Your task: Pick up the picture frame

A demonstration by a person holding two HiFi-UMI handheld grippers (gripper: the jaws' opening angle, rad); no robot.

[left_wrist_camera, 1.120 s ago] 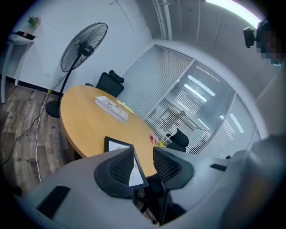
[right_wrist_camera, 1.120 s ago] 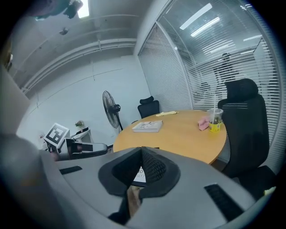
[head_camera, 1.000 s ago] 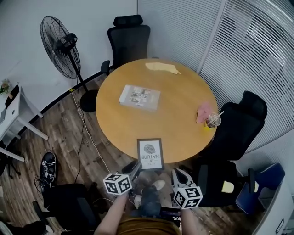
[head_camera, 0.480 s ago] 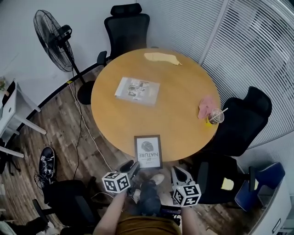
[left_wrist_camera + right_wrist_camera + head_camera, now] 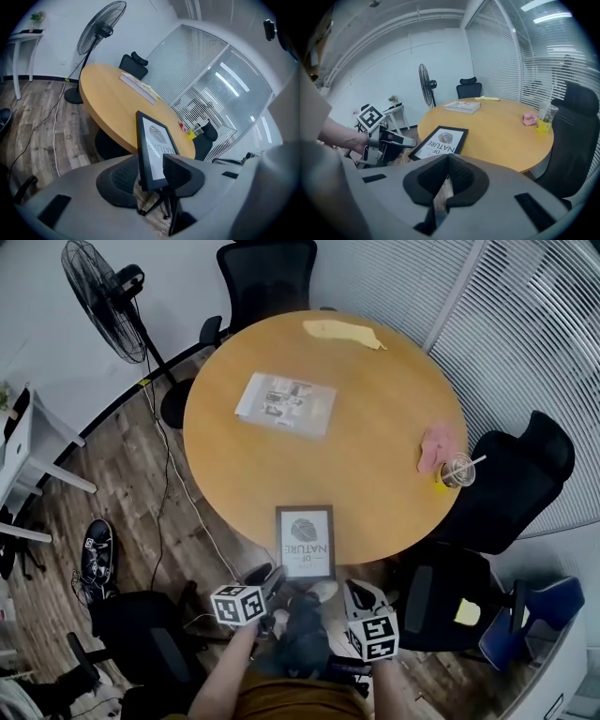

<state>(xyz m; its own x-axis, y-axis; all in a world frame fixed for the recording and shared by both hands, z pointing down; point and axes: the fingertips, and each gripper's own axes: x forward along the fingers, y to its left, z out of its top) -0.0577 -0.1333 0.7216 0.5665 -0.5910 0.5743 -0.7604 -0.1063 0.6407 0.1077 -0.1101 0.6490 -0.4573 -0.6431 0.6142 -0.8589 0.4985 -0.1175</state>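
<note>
The black picture frame (image 5: pixel 305 542) with a white fingerprint print lies flat at the near edge of the round wooden table (image 5: pixel 375 427). My left gripper (image 5: pixel 266 576) is at the frame's near left corner. In the left gripper view that frame (image 5: pixel 157 140) shows edge-on between the jaws, which are opening and stand apart from it. My right gripper (image 5: pixel 357 592) hangs below the table's edge, right of the frame, its pads shut on nothing (image 5: pixel 447 161). The right gripper view shows the frame (image 5: pixel 440 140) ahead and the left gripper (image 5: pixel 401 139) at its corner.
A booklet (image 5: pixel 286 402), a yellow item (image 5: pixel 342 331), a pink cloth (image 5: pixel 437 446) and a plastic cup with a straw (image 5: pixel 457 471) lie farther on the table. Black office chairs (image 5: pixel 267 273) (image 5: pixel 511 479) ring it. A standing fan (image 5: pixel 98 296) and a white desk (image 5: pixel 23 460) are at left.
Both grippers have sunk and tipped downward near the table's edge. The left gripper's jaws have widened around the frame's corner. The frame has not moved.
</note>
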